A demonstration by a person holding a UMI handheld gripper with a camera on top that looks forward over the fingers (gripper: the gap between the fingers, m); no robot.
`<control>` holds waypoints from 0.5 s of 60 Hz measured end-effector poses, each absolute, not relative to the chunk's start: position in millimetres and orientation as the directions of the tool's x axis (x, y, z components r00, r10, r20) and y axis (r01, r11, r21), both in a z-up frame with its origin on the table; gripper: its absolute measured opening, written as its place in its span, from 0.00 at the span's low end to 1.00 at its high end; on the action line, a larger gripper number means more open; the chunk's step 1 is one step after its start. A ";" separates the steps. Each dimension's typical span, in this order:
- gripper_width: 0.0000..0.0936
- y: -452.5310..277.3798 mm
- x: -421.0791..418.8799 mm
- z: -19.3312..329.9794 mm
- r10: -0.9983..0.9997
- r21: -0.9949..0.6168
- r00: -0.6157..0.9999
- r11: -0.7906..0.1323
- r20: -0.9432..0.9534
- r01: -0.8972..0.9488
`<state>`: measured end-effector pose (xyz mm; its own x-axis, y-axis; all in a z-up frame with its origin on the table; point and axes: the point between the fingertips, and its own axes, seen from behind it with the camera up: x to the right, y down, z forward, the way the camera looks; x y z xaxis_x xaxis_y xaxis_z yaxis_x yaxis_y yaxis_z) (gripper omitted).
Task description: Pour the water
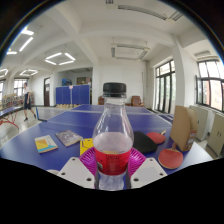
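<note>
A clear plastic bottle (113,135) with a red label stands upright between my gripper's (112,160) two fingers. The magenta pads (90,160) press on the bottle's labelled middle from both sides, so the gripper is shut on it. The bottle's neck and cap rise in front of the blue table tennis table (60,125). The bottle's base is hidden by the fingers. No cup or other vessel for water shows clearly.
On the blue table lie a yellow-green booklet (45,144), a grey box (68,138), a black paddle (146,143), a red paddle (171,158) and a cork-coloured paddle (181,127). Blue lockers (72,94) line the far wall. A person (27,103) stands far off.
</note>
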<state>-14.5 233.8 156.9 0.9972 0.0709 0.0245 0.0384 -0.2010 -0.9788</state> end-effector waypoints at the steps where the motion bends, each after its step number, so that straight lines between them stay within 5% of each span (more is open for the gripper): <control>1: 0.38 221.5 5.0 163.6 0.072 -0.976 0.997 -0.213 0.029 0.043; 11: 0.38 213.2 21.0 95.9 0.075 -0.954 0.997 -0.297 0.011 0.033; 18: 0.38 211.1 18.8 105.0 0.069 -0.972 0.997 -0.230 0.026 0.041; 30: 0.61 214.2 20.0 96.6 0.059 -0.950 0.998 -0.311 -0.003 0.015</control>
<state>20.0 214.2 96.6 0.9983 0.0587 -0.0032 0.0152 -0.3110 -0.9503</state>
